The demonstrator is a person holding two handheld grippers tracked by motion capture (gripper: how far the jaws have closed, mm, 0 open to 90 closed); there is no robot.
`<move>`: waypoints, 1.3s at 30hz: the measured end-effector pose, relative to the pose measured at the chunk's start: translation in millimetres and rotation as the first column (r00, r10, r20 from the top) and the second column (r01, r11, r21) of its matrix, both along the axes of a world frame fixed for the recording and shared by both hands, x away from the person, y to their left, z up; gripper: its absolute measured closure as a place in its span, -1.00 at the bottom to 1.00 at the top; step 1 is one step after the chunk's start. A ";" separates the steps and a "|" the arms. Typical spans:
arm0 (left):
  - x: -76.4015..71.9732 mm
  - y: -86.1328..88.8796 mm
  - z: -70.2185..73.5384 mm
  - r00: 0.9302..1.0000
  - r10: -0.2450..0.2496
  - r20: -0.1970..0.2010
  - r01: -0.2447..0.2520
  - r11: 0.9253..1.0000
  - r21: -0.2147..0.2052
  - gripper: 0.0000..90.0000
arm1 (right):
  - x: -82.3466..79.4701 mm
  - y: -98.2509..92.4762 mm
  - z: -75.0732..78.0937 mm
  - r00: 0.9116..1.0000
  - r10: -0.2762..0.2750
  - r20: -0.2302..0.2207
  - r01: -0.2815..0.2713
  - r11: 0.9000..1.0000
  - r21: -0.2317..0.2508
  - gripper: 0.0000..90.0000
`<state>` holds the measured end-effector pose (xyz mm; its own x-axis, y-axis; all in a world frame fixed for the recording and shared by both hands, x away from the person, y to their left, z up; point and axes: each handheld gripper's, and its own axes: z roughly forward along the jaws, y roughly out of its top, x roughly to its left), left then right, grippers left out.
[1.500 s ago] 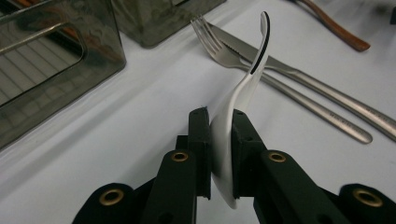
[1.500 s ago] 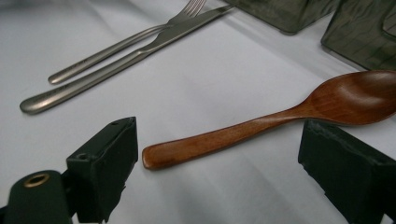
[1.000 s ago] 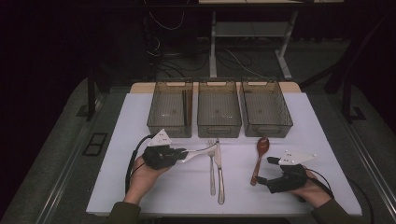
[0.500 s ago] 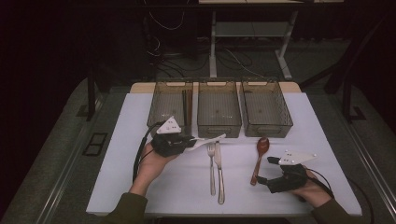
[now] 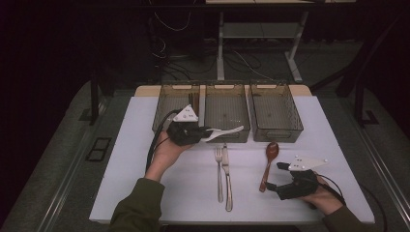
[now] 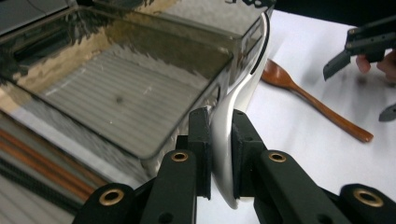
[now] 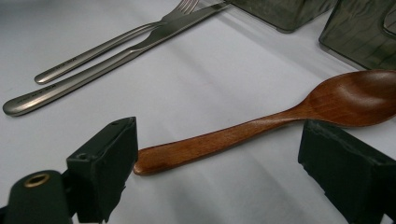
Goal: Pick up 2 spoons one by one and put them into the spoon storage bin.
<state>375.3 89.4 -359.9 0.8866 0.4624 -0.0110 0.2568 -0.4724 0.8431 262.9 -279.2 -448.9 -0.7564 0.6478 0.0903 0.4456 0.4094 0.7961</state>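
1. I am pinching a white spoon edge-on between the pads of my left gripper, its long end reaching forward past my jaws.
2. Just ahead of those jaws, the middle bin is lying open and empty; the spoon's far end is hovering at its near corner, possibly touching the rim.
3. My right gripper is waiting with jaws spread wide, the wooden spoon lying flat between them, unpinched.
4. A fork and a knife are resting beyond my right jaws.
5. Risk: the thin edge grip is letting the spoon pivot, so it may clip the rim and fall outside.
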 end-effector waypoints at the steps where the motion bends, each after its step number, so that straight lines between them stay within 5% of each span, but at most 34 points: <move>1: 3.1 -1.6 1.6 1.000 -0.007 0.005 0.007 1.000 0.006 0.78 | 0.0 0.0 0.0 1.000 0.000 0.000 0.000 1.000 -0.001 -0.74; 11: 32.2 -17.0 10.2 1.000 -0.004 0.029 0.004 1.000 0.005 0.77 | 0.0 -0.6 -0.1 1.000 -0.002 -0.003 0.002 1.000 0.001 -0.73; 20: 56.9 -29.5 4.0 1.000 0.000 0.017 -0.001 0.998 0.063 0.77 | 0.0 -0.4 -0.1 1.000 -0.002 -0.003 0.002 1.000 0.001 -0.73; 31: 68.1 -42.0 -18.1 1.000 0.014 -0.026 -0.009 0.985 0.174 0.77 | -0.3 -1.0 0.2 1.000 0.000 -0.004 0.000 1.000 0.001 -0.73; 39: 70.5 -46.0 -25.6 0.998 0.026 -0.058 -0.015 0.982 0.187 0.74 | -0.3 -0.9 0.2 1.000 0.001 -0.001 -0.001 1.000 -0.001 -0.73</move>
